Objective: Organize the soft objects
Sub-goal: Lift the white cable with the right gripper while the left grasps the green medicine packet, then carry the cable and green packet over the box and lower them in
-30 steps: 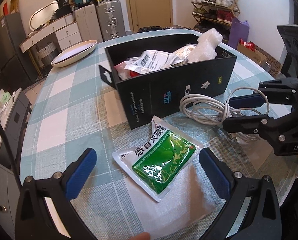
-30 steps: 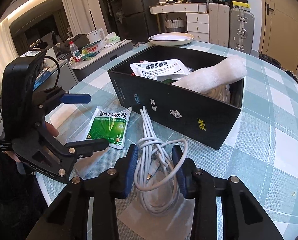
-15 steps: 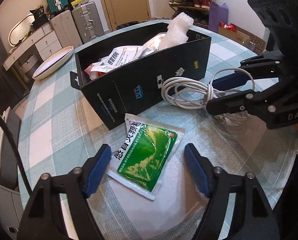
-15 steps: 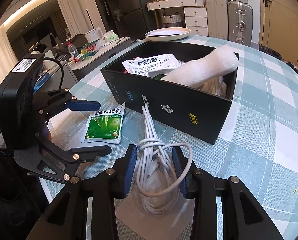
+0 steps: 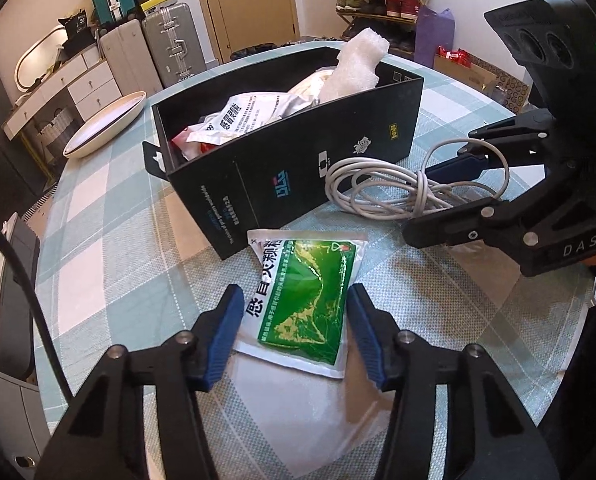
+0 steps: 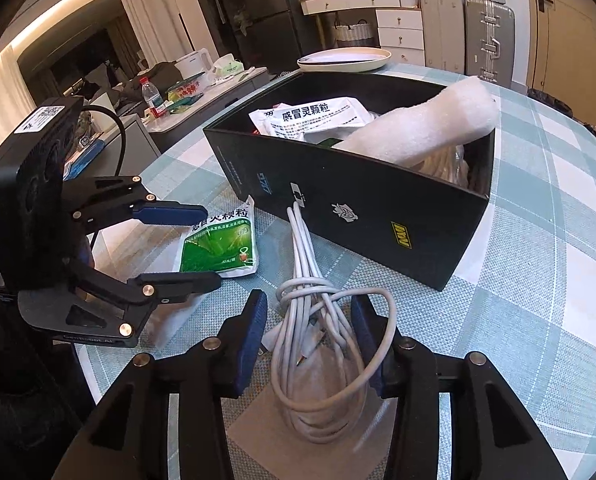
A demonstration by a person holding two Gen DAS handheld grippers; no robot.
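L gripper (image 5: 294, 330) is closing round the green sachet (image 5: 303, 302), which is lying flat on the surface (image 5: 110, 240) just in front of the black box (image 5: 298, 168). Jaws were wide a sec ago, now narrowing w/ pads either side, not yet pressing. R gripper (image 6: 307, 332) is opening slightly around the white cable (image 6: 317, 340), coiled in front of the box; pads aren't clamping it. Box is already holding sachets & a foam roll (image 6: 421, 128). Looks like sachet pickup is coming, then box; cable is still waiting.
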